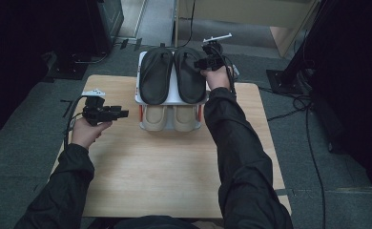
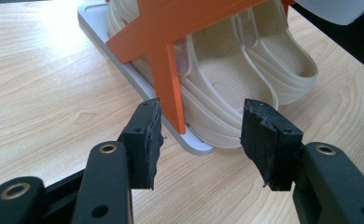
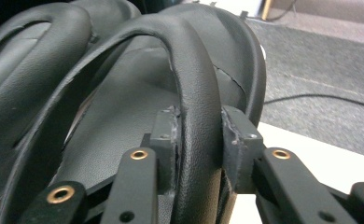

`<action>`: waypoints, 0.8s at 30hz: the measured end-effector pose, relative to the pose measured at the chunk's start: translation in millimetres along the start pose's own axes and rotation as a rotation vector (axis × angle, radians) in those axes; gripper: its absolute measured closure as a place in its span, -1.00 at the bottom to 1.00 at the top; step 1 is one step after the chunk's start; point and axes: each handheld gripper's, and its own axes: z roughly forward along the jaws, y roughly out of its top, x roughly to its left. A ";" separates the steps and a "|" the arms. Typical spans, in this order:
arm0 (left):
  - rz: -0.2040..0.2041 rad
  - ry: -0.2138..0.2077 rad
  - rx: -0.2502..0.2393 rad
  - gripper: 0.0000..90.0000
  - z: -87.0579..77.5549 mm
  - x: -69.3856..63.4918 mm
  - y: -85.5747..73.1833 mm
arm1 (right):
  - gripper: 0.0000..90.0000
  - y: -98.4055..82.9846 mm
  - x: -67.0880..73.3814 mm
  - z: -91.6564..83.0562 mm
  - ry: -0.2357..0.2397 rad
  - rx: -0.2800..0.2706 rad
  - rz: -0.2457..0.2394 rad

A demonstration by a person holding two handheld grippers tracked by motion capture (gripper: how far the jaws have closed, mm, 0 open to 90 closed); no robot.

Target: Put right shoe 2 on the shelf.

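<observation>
Black sandal (image 1: 190, 76), right one of 2, flat on the white top shelf (image 1: 172, 101) of a small rack at the table's (image 1: 165, 176) far edge, toe end away from the person. Smooth, leather-like skin with a faint grain; rounded oval sole; 1 broad arched strap (image 3: 194, 116) over the footbed. Second black sandal (image 1: 155, 76) just beside it on the left, same build.

Right gripper (image 1: 198, 64) at the sandal's right side, held in a hand with a dark sleeve. Clamped on the strap, as seen in the right gripper view: 2 blocky black pads (image 3: 238, 135), rough and chipped at the edges, pressed against either side of the arch.

Left gripper (image 1: 126, 113) low over the table left of the rack, pointed at the lower level. Jaws spread wide, nothing between them.

Below the top shelf, 2 beige clogs (image 1: 167, 118) side by side.

From the high view: whole layout, pale wood-grain tabletop, grey carpet around it, both forearms.

From the left gripper view: clogs (image 2: 227, 84) in matte moulded foam with ribbed side walls and dimpled insoles; flat grey base plate (image 2: 124, 65) with rounded corners under them; orange cross-shaped brace (image 2: 166, 79) in front, its foot on the plate.

From the right gripper view: the strap's stitched edge and brass-coloured rivets on the jaw arms.
</observation>
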 end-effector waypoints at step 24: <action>-0.005 0.014 0.000 0.07 1.0 3.4 -1.7 | 0.62 -26.6 -25.3 -26.7 0.007 -0.041 -0.100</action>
